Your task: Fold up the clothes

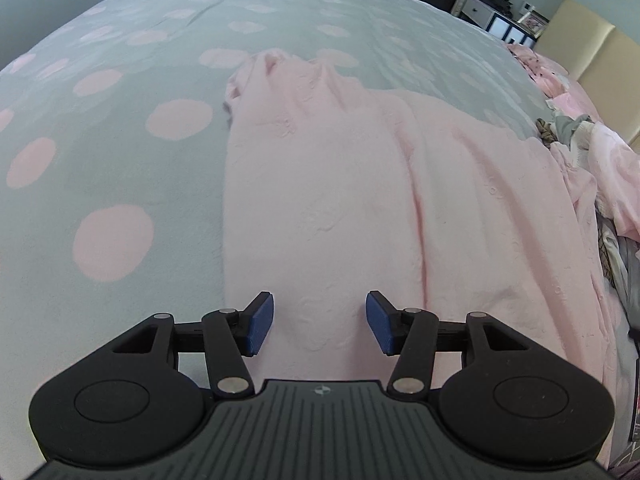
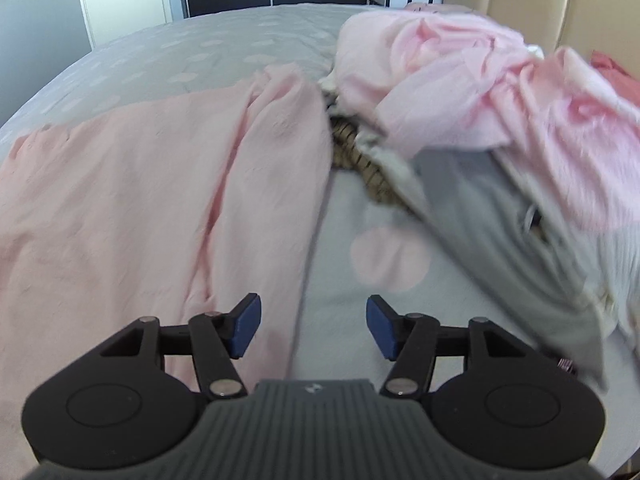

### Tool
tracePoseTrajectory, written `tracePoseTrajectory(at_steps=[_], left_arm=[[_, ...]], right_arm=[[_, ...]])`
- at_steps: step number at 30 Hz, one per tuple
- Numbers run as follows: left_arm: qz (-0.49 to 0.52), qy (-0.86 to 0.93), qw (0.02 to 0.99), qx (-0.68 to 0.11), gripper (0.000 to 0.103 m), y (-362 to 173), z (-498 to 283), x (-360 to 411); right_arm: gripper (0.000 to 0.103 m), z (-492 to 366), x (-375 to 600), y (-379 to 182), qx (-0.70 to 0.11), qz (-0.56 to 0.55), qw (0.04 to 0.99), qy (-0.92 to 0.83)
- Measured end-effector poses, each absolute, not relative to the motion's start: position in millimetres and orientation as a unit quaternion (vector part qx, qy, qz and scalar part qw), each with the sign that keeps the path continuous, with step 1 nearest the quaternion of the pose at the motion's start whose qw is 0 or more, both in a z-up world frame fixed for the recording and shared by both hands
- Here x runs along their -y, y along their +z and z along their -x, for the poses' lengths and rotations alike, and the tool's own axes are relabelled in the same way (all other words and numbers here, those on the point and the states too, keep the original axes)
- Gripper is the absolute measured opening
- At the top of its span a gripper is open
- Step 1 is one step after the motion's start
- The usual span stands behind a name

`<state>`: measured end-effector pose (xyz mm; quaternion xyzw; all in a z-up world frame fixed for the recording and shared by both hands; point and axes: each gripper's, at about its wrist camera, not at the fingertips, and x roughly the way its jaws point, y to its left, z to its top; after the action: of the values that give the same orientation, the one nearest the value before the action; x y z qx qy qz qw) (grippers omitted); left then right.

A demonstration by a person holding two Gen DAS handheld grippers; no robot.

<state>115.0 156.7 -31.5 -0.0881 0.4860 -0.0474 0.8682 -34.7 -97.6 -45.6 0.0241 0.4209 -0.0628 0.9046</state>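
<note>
Pink garment [image 1: 340,200] lies spread on the dotted bedspread [image 1: 100,140], creased lengthwise. Left gripper [image 1: 320,324] released, jaws apart over the garment's near edge, nothing held. Right gripper [image 2: 314,326] released, empty, over the garment's right edge. Clothes heap [image 2: 480,100] far right.

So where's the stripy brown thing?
In the right wrist view the stripy brown cloth peeks out near the middle, between the flat pink garment on the left and the clothes pile on the right, partly under that pile.
</note>
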Motion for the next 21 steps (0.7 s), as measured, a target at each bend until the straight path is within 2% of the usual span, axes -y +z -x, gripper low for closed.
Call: tracePoseTrajectory(at_steps=[2, 3, 5, 14, 18, 21], left_arm=[[0.079, -0.053, 0.873, -0.479, 0.049, -28, -117, -151], [0.075, -0.054, 0.874, -0.476, 0.049, -27, -117, -148], [0.075, -0.054, 0.876, -0.474, 0.049, -26, -118, -146], [0.076, -0.052, 0.871, -0.482, 0.049, -30, -127, -141], [0.076, -0.055, 0.869, -0.486, 0.049, -33, -133, -139], [0.073, -0.059, 0.864, -0.494, 0.049, -38, -137, -136]], right_arm=[[0.057, 16, 108, -37, -0.409, -0.013, 0.910, -0.063], [0.041, 5, 113, -33, -0.403, -0.007, 0.913, -0.060], [0.021, -20, 117, -34, -0.408, 0.017, 0.911, -0.052], [0.021, -122, 120, -80, -0.433, 0.169, 0.885, 0.020], [0.017, -143, 120, -100, -0.433, 0.261, 0.862, 0.040], [0.009, -153, 124, -112, -0.433, 0.325, 0.839, 0.045]])
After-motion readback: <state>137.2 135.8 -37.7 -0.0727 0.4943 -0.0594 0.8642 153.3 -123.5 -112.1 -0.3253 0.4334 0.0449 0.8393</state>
